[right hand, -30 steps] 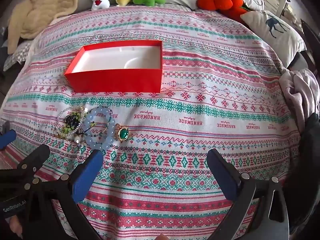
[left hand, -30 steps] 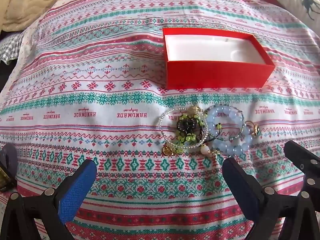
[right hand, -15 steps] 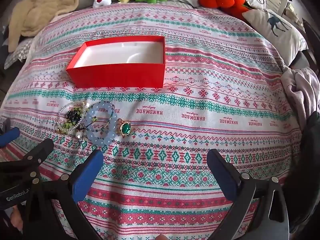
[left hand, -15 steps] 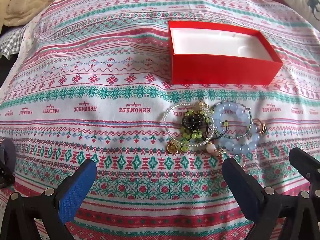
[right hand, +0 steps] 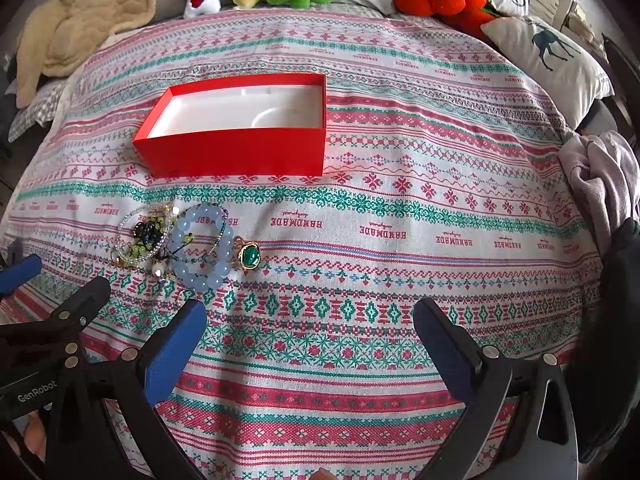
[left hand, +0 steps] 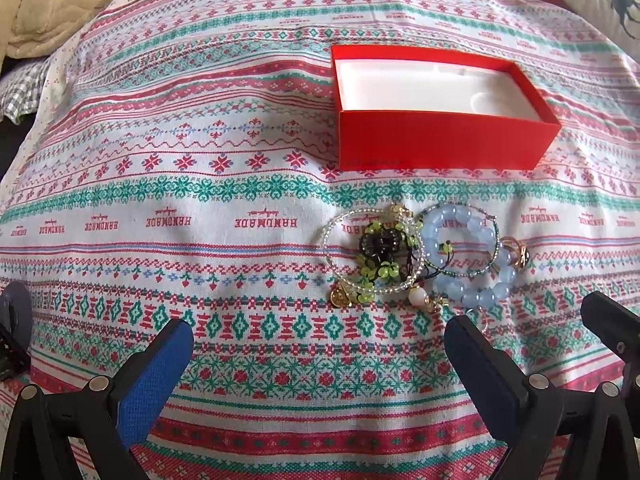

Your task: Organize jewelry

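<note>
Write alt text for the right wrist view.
An open red box with a white lining sits on a patterned cloth, with a pile of jewelry in front of it: a blue bead bracelet, tangled beaded pieces, and a green-stone ring. The open right gripper frames the foreground, holding nothing.

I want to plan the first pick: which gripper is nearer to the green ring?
Right. The right gripper is just below the ring, slightly to its right. The left gripper sits farther to the ring's left, beyond the bracelets.

The left gripper hovers with fingers spread wide over the patterned bedspread. A tangled jewelry heap lies just ahead, the red box beyond it, open-topped, toward the far edge.
</note>
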### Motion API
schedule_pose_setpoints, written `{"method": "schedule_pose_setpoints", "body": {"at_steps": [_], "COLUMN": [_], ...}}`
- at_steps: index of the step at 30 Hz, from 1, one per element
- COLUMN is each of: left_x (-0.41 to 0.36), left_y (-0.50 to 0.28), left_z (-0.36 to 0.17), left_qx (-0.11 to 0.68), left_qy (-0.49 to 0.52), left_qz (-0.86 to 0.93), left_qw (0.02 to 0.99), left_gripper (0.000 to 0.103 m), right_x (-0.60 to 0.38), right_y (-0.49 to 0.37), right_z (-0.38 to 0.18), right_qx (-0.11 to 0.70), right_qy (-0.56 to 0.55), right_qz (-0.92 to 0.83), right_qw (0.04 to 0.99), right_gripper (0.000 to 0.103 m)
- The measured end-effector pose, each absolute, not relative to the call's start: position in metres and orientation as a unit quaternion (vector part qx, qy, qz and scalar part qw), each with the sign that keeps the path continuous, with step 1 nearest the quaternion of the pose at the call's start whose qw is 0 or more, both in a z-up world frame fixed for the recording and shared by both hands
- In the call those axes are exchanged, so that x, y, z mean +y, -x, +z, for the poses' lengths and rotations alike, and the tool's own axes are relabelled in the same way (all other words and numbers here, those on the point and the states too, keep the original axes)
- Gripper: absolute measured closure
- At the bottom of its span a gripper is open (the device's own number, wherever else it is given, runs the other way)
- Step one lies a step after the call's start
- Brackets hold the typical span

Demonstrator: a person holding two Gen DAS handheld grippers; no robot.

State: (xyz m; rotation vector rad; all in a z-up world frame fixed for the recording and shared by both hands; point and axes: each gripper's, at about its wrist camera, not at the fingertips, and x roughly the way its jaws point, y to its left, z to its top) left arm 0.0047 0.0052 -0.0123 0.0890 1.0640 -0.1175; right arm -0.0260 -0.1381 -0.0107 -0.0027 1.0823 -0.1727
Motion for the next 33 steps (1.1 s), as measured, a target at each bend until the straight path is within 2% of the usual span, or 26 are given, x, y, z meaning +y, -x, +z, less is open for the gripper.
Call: {"method": "schedule_pose_setpoints", "body": {"at_steps": [33], "left_x": [0.0026], "left_y": [-0.0028], "left_z": [-0.0080], "left_qx": [0.503], "left_qy": [-0.044], "left_qz": [-0.060], "left_qw": [0.861], "left_gripper": [0.000], "right_x": [-0.1404], "right_y": [0.0254], "right_z": [-0.0140], "right_qx": [0.516], "right_qy": [-0.003], "right_qz": [-0.086], "right_qw": [0.852], "right_gripper": [0.000]}}
